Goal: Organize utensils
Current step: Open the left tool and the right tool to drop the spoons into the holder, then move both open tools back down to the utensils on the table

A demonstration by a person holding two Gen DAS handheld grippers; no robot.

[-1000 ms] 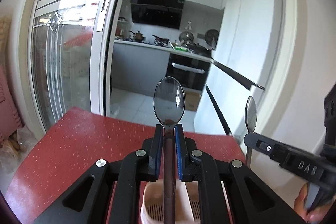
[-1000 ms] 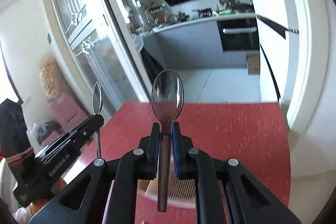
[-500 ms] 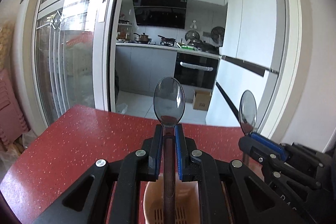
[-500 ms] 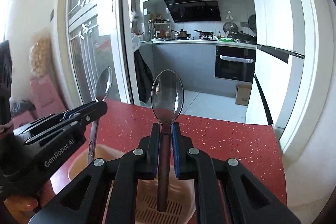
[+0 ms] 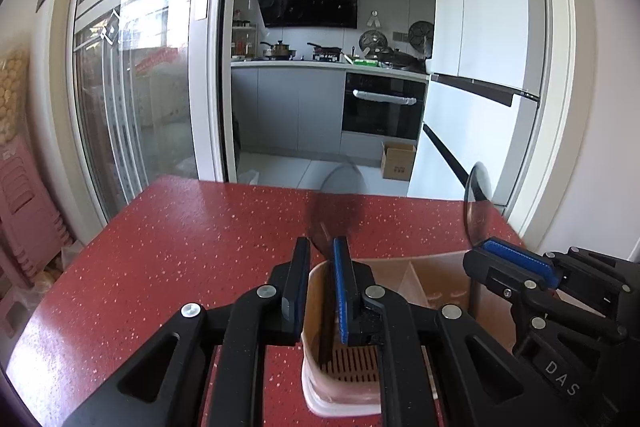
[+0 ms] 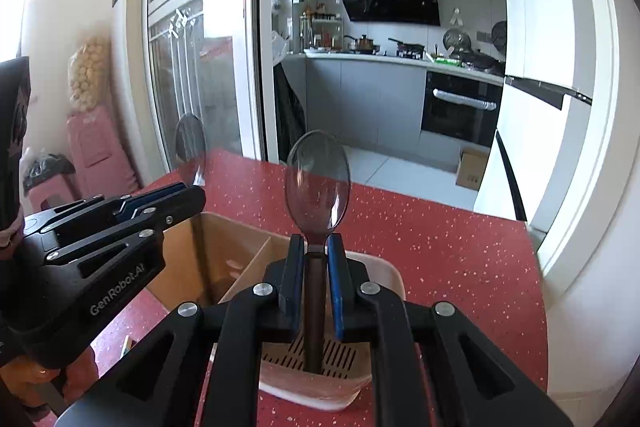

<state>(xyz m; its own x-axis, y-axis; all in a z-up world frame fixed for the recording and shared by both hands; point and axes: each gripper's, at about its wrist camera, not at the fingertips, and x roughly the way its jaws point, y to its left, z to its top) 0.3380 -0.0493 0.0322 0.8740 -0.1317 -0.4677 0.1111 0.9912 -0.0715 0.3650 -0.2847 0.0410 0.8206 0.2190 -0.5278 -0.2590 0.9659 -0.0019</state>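
1. Your right spoon [image 6: 318, 183] has a clear, glassy bowl and a dark brown handle. It stands upright, and its end rests on the slotted floor of the beige utensil holder [image 6: 374, 265].
2. Your right gripper [image 6: 316, 247] is opening. The handle sits between the pads, which look just clear of it.
3. Your left gripper [image 5: 320, 255] is nearly closed about the left spoon [image 5: 340, 195]. That spoon looks blurred and leans right over the holder's other end.
4. The holder stands on a red speckled table [image 5: 180, 247].
5. Beyond a sliding glass door [image 5: 132, 87] you see a kitchen with a black oven [image 5: 382, 107], a white fridge [image 5: 480, 27] and a cardboard box [image 5: 396, 167].
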